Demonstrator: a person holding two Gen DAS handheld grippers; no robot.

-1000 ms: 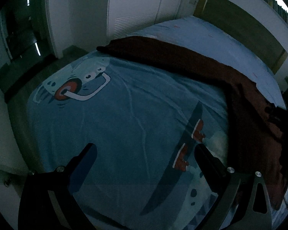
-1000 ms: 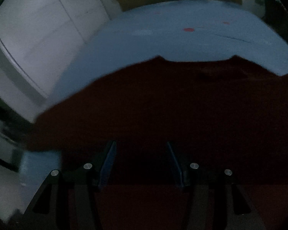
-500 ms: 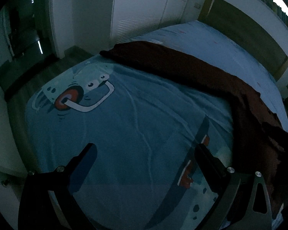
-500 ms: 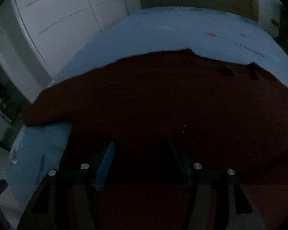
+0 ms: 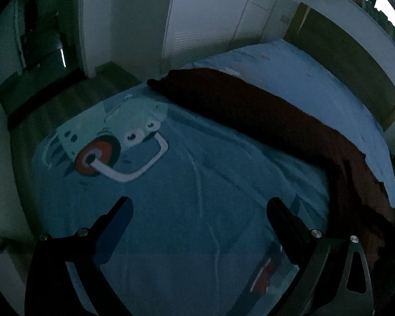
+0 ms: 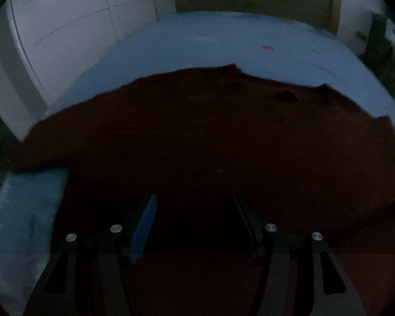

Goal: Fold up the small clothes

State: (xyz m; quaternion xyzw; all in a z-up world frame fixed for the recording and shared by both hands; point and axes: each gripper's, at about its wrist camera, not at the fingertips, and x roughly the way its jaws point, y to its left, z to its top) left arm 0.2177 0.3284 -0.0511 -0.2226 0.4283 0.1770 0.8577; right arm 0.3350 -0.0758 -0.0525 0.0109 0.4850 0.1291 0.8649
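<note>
Dark red garment point(image 6: 223, 137) spread flat on the bed point(image 5: 316, 79).
It looks soft and light; better to take an edge or corner. Left tool point(image 5: 198, 210) wide open over the printed blue cover point(image 5: 171, 197), holding nothing; right tool point(image 6: 193, 205) half open over the cloth, empty; only this view shows the neckline.

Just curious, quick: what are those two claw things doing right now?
Left gripper: jaws wide open, empty, above the blue bedspread.
Right gripper: jaws open, empty, over the dark red garment.

One dark red garment point(image 5: 276, 121), one bed point(image 5: 316, 79)
</note>
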